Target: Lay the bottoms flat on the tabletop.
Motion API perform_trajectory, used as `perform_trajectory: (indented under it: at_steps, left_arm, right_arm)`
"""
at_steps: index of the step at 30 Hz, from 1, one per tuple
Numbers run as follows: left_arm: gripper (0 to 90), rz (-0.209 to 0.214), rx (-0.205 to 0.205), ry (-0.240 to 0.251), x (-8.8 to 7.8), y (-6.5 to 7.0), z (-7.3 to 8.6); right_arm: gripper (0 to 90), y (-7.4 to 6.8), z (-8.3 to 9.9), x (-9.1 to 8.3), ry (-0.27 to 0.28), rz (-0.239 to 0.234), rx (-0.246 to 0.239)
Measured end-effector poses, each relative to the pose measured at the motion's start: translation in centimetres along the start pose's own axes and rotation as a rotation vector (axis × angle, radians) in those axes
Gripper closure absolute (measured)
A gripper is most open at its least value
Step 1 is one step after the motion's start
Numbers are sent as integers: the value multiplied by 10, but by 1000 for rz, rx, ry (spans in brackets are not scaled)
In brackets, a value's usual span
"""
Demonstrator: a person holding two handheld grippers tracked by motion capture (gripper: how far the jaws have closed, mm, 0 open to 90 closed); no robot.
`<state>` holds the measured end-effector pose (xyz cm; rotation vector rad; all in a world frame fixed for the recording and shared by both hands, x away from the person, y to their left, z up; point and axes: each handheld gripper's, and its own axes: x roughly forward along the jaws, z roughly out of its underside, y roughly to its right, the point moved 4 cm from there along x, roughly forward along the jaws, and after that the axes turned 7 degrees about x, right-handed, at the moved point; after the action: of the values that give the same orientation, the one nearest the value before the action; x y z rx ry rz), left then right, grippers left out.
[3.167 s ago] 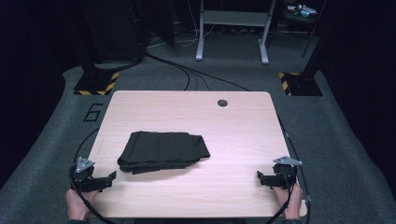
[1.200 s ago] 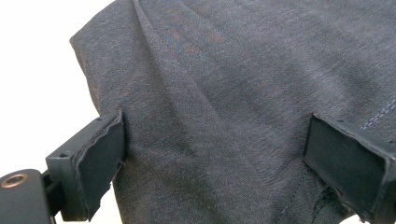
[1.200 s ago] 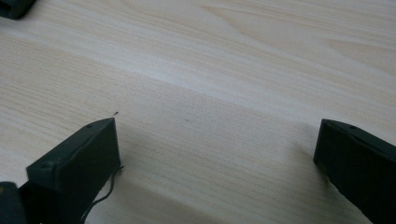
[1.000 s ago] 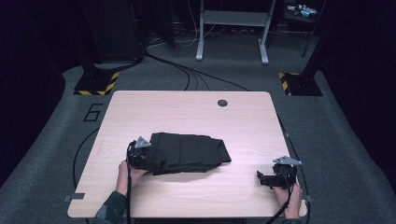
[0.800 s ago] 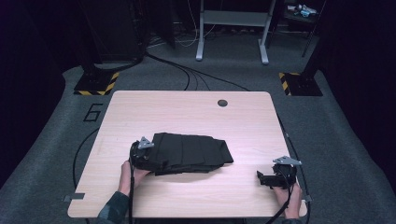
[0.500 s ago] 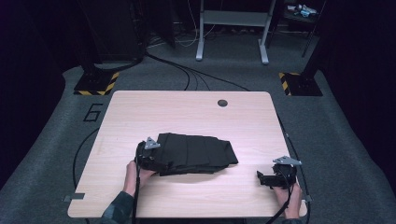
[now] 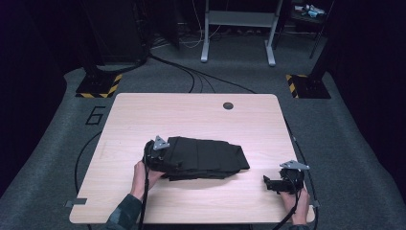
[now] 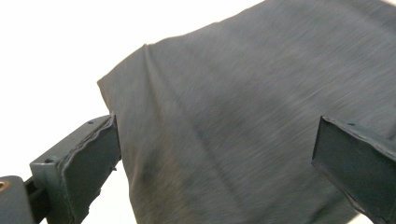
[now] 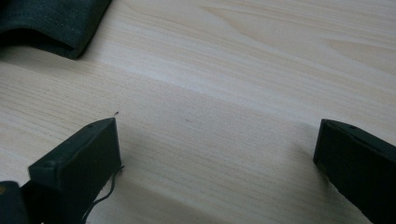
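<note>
A folded black cloth (image 7: 206, 155) lies on the wooden table (image 7: 191, 115), a little toward the near edge. My left gripper (image 7: 168, 163) hovers over the cloth's left end. Its jaws have just been opening and now stand wide; in the left gripper view (image 8: 215, 154) the dark cloth (image 8: 233, 93) lies beneath and between them, with neither pad pressing on it. My right gripper (image 7: 269, 182) rests near the table's front right corner. It is open (image 9: 217, 154) over bare wood (image 9: 233, 70), and a corner of the cloth (image 9: 46, 23) shows at the upper left.
A round cable hole (image 7: 228, 105) sits near the table's far edge. Cables (image 7: 201, 76) run across the grey carpet behind the table. Two yellow-and-black striped bases (image 7: 98, 86) (image 7: 306, 85) and a white stand (image 7: 237, 28) are farther back.
My left hand came from the near left corner to the cloth, then moved right and lifted slightly over its left end. The cloth slid to the right. The right gripper stayed still.
</note>
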<state>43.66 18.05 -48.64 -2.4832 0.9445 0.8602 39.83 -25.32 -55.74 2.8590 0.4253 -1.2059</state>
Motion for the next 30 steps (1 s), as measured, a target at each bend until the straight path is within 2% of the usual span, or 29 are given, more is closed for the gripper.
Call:
perform_trajectory:
  at_steps: [2,4,5,7,9,10,11,12,17,19,21,22,23,25,26,27,30]
  left_arm:
    - [2,16,15,16,-3,7,-9]
    - [0,34,46,18,-2,17,-17]
    - [1,34,46,18,-2,17,-17]
    - [2,68,95,0,6,33,-26]
    - [1,96,116,-6,14,45,-30]
    - [2,96,116,-6,14,45,-30]
    - [2,117,141,-21,23,57,-34]
    - [4,127,148,-32,27,63,-35]
    - [18,173,194,-79,47,84,-38]
    - [23,176,199,-89,51,87,-38]
    - [28,184,226,-107,56,93,-37]
    - [59,176,233,-111,59,97,-37]
    - [86,176,257,-128,63,101,-37]
    - [157,143,283,-151,69,106,-34]
    - [178,143,283,-151,69,106,-34]
    - [245,115,292,-166,71,105,-33]
    - [330,126,286,-162,71,104,-33]
  right_arm:
    - [0,0,0,0,0,0,3]
    - [0,0,0,0,3,0,4]
    - [0,0,0,0,3,0,4]
    - [1,0,0,0,1,0,4]
    - [1,0,0,0,2,0,3]
    - [1,0,0,0,2,0,4]
    - [1,0,0,0,2,0,4]
    - [1,0,0,0,2,0,4]
    - [1,0,0,0,4,1,4]
    - [2,0,0,0,4,1,4]
    - [2,0,0,0,4,1,4]
    - [2,0,0,0,3,0,3]
    - [2,0,0,0,3,0,4]
    - [2,0,0,0,3,0,4]
    - [2,0,0,0,3,0,4]
    - [3,0,0,0,3,0,4]
    - [3,0,0,0,4,0,3]
